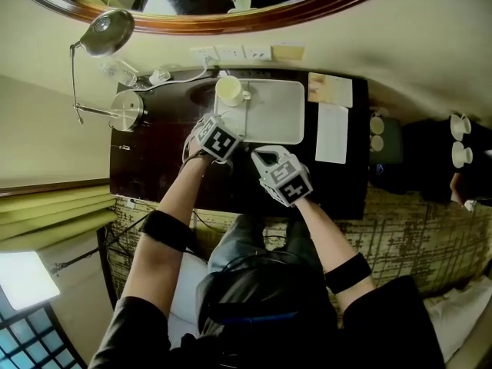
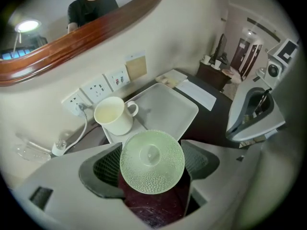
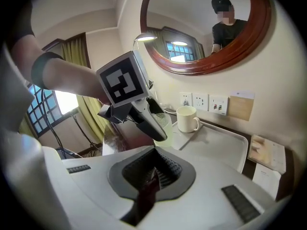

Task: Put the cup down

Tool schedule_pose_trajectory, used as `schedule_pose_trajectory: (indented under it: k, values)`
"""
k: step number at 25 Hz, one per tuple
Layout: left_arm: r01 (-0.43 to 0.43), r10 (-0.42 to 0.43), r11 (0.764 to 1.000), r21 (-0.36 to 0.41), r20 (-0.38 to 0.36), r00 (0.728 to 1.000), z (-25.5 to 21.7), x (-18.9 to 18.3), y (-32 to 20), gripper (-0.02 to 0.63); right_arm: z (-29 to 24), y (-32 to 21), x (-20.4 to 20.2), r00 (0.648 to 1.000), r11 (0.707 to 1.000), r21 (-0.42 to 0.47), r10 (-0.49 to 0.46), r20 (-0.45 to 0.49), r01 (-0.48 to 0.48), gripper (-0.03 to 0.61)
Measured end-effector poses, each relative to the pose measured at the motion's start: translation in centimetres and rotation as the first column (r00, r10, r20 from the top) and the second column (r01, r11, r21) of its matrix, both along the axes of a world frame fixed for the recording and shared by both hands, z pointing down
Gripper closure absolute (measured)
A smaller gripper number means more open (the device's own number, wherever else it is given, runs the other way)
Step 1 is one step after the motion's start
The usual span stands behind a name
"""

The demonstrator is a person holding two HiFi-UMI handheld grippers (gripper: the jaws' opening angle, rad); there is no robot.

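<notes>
A pale green dimpled glass cup (image 2: 152, 162) sits end-on between the jaws of my left gripper (image 2: 152, 169), whose pads press on both its sides. In the right gripper view that left gripper (image 3: 152, 123) hangs over the dark desk (image 3: 103, 143) just left of the white tray (image 3: 225, 145), with the green cup (image 3: 162, 120) in its jaws. In the head view the left gripper (image 1: 217, 137) is at the tray's (image 1: 280, 118) near left corner. My right gripper (image 3: 152, 176) is shut and empty, and lies beside the left one (image 1: 265, 160).
A white mug (image 1: 229, 89) stands on the tray's far left corner. Wall sockets (image 1: 231, 53) with a plugged cable lie behind it. A desk lamp (image 1: 108, 33) with a round base (image 1: 127, 110) is at the left. Papers (image 1: 332, 133) lie right of the tray.
</notes>
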State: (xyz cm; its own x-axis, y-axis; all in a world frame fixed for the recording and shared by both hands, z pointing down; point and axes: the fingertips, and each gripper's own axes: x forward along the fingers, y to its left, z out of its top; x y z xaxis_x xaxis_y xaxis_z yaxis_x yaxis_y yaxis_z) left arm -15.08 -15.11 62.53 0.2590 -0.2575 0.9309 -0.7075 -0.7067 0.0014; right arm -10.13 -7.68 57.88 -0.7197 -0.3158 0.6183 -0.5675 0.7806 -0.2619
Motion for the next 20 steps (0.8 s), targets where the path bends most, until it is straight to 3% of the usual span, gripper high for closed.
schedule_pose_trajectory:
  k: [7, 20]
  values:
    - [0.013, -0.013, 1.000, 0.007, 0.007, 1.000, 0.4, -1.7, -2.7, 0.236, 1.0, -2.0, -2.5, 1.000, 1.000, -0.012, -0.014, -0.005, 0.014, 0.577]
    - [0.040, -0.040, 0.999, -0.019, -0.013, 0.999, 2.6, -1.9, -3.4, 0.235, 2.0, -3.5, -2.1, 1.000, 1.000, -0.020, 0.002, -0.029, -0.002, 0.577]
